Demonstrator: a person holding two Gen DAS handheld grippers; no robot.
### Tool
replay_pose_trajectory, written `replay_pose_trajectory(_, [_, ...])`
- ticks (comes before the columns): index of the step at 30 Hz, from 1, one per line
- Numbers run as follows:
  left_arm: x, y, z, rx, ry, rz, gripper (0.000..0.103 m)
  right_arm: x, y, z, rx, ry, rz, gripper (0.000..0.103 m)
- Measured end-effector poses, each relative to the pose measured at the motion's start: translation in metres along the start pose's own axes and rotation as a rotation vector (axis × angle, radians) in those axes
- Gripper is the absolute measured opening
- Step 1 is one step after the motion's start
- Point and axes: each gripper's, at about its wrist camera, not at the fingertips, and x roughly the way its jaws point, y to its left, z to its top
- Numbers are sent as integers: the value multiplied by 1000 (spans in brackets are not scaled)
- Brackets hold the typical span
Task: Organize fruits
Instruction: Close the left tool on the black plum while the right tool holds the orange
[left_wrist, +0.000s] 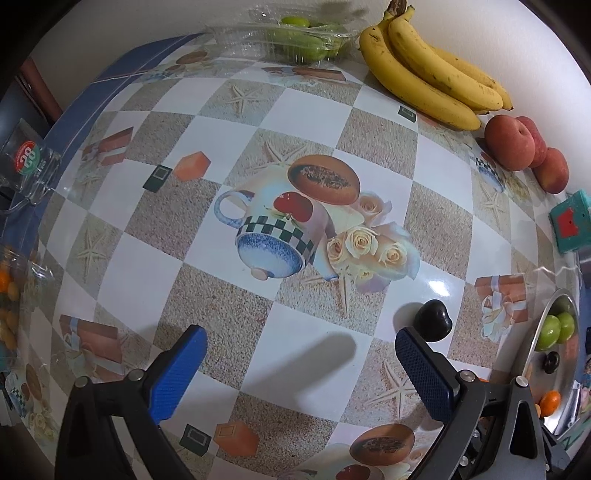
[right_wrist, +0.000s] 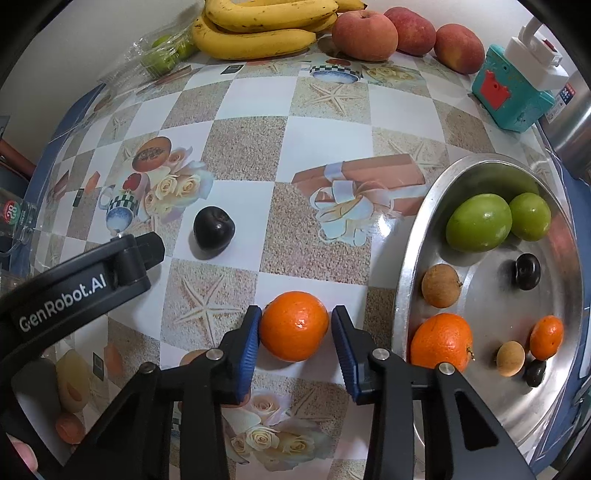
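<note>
An orange (right_wrist: 294, 325) rests on the patterned table between the fingers of my right gripper (right_wrist: 295, 334); the left pad touches it, and a small gap shows at the right pad. A dark plum (right_wrist: 214, 229) lies on the table farther left; in the left wrist view the plum (left_wrist: 433, 319) sits just beyond the right finger of my left gripper (left_wrist: 301, 354), which is open and empty. A steel bowl (right_wrist: 413, 236) at the right holds green fruits (right_wrist: 478, 222), an orange (right_wrist: 441, 341), small brown fruits and dark plums.
Bananas (right_wrist: 258, 33) and three peaches (right_wrist: 365, 35) lie along the far wall. A clear box of green fruits (left_wrist: 303, 40) stands at the back left. A teal toy box (right_wrist: 513, 92) and a steel pot sit at the back right.
</note>
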Motion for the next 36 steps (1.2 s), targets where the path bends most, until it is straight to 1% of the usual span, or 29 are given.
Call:
replay_pose_trajectory(4, [-1, -2, 0, -3, 1, -2, 103, -1, 0, 0, 1, 0, 7, 37])
replay_pose_trajectory(11, [-4, -3, 1, -9, -4, -34, 103, -7, -1, 0, 13, -14, 26, 37])
replay_pose_trajectory(17, [-7, -2, 2, -19, -8, -75, 103, -22, -6, 3, 30, -55, 53, 37])
replay_pose_trajectory(20, [-4, -3, 2, -20, 4, -100, 103, -33, -11, 4, 39, -74, 62, 37])
replay_pose_trajectory(23, [-2, -6, 0, -16, 11, -118, 102, -43, -19, 5, 61, -104, 78, 37])
replay_pose_trajectory(26, [-4, -12, -1, 0, 1, -129, 101, -55, -29, 5, 85, -133, 79, 37])
replay_pose_trajectory(27, [-5, -14, -1, 4, -3, -135, 101, -59, -33, 5, 95, -144, 75, 37])
replay_pose_trajectory(29, [-7, -21, -1, 18, -11, -153, 95, -64, -39, 5, 111, -156, 73, 37])
replay_pose_trajectory(31, [-9, -27, -3, 34, -16, -160, 92, -69, -47, 6, 135, -167, 76, 37])
replay_pose_trajectory(33, [-10, -32, -4, 48, -25, -161, 85, -70, -53, 6, 156, -172, 78, 37])
replay_pose_trajectory(36, [-10, -40, -3, 66, -35, -173, 82, -72, -64, 5, 187, -175, 79, 37])
